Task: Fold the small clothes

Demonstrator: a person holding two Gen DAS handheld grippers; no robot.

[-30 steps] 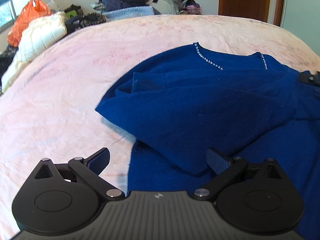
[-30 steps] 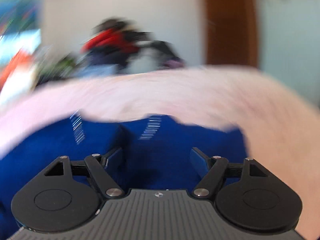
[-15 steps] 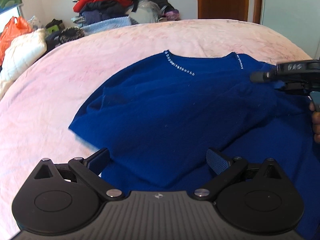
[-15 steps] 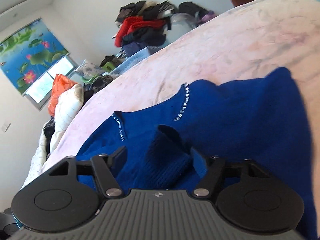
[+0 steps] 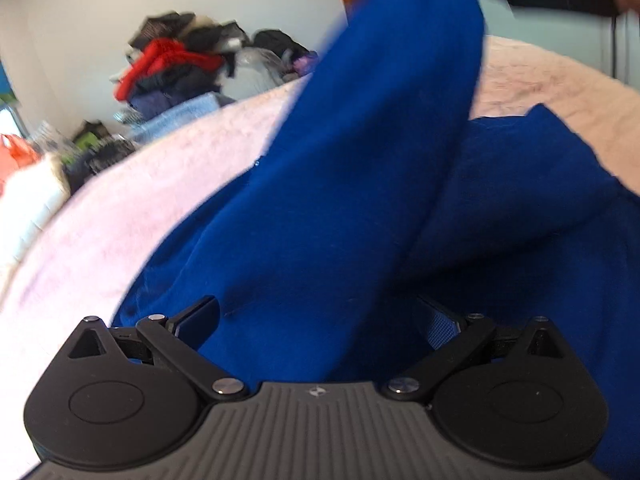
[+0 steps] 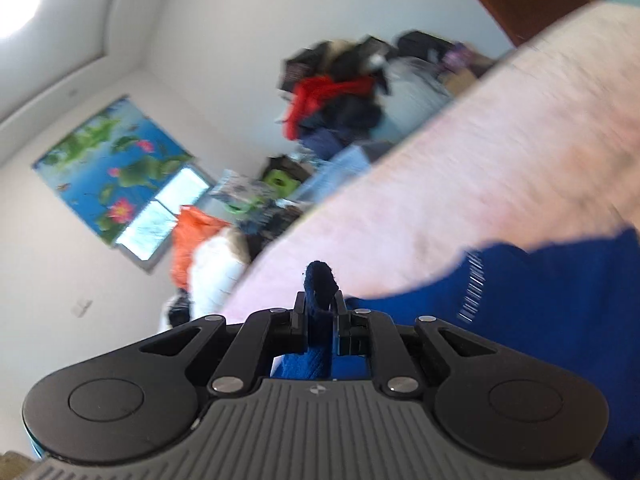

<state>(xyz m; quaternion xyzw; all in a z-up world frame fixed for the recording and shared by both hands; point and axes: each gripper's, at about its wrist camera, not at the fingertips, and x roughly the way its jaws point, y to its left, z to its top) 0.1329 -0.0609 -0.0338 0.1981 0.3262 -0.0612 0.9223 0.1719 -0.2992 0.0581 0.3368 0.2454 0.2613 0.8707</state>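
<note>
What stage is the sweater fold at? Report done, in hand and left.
Done: the blue sweater is spread on the pink bedspread.

In hand: the right gripper is shut on a pinch of its fabric, and a long flap hangs lifted above the rest. The left gripper is open, low over the cloth.

Left: laying that flap down and every later fold; no finished fold shows.

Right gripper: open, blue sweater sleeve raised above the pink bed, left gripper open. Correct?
Not quite. The right gripper is shut on the blue sweater: the right wrist view shows its jaws pinching a fold of fabric. The rest stands: in the left wrist view the sleeve rises above the pink bed, and the left gripper is open.
</note>
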